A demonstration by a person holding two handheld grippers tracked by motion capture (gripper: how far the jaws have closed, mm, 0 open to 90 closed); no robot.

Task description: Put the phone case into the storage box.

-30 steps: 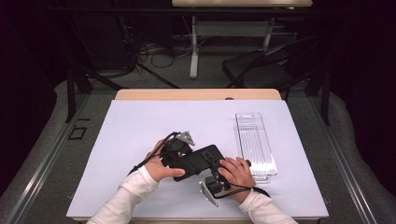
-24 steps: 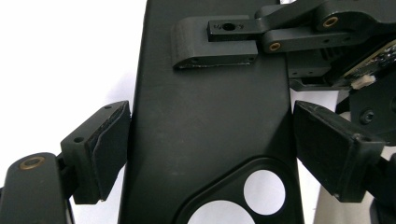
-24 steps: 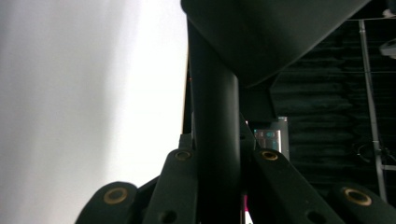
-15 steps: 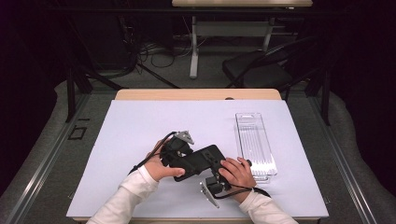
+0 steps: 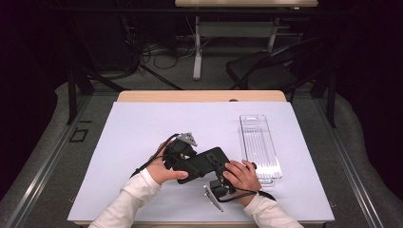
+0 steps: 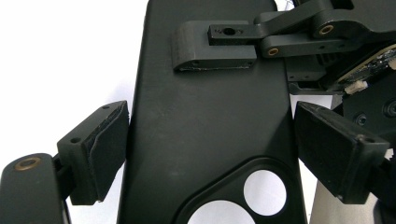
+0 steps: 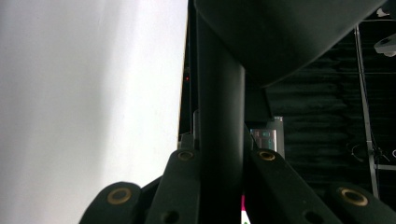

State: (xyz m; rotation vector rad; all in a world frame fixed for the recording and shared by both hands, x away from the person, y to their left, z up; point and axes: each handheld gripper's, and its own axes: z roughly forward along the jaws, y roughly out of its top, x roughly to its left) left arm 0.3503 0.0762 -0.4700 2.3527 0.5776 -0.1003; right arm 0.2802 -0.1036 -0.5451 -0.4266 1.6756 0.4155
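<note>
In the high view a white sheet [image 5: 142, 142] covers a wooden table [image 5: 199, 96]. A black phone case [image 5: 205, 163] is held above the sheet, a little toward six o'clock from its centre, between the person's two hands. The left gripper [image 5: 183, 149] lies at the case's nine o'clock end, with its grey plate up at eleven o'clock. The right gripper [image 5: 219, 183] grips the case's edge at five o'clock, its own grey plate hanging down toward six. A clear plastic tray [image 5: 259, 147] lies on the sheet at three o'clock from the case, near the right hand but apart from the case. A dark chair [image 5: 266, 71] stands on the floor beyond the table at one o'clock.

In the left gripper view the case [image 6: 205, 126] runs from six to twelve o'clock between the two jaws. The left gripper [image 6: 210, 149] stands spread across the case's width, one pad against its edge at nine o'clock and the other at its edge at three, so it is clamped on the case. Round camera holes open at five o'clock. The right gripper's jaw [image 6: 215, 49] lies flat on the case's face at twelve o'clock.

In the right gripper view the case [image 7: 219, 116] shows edge-on as a thin dark wall rising from six o'clock. The right gripper [image 7: 219, 186] is pinched tight on that thin wall, a jaw on each side. The white sheet [image 7: 84, 102] spreads at nine o'clock.
</note>
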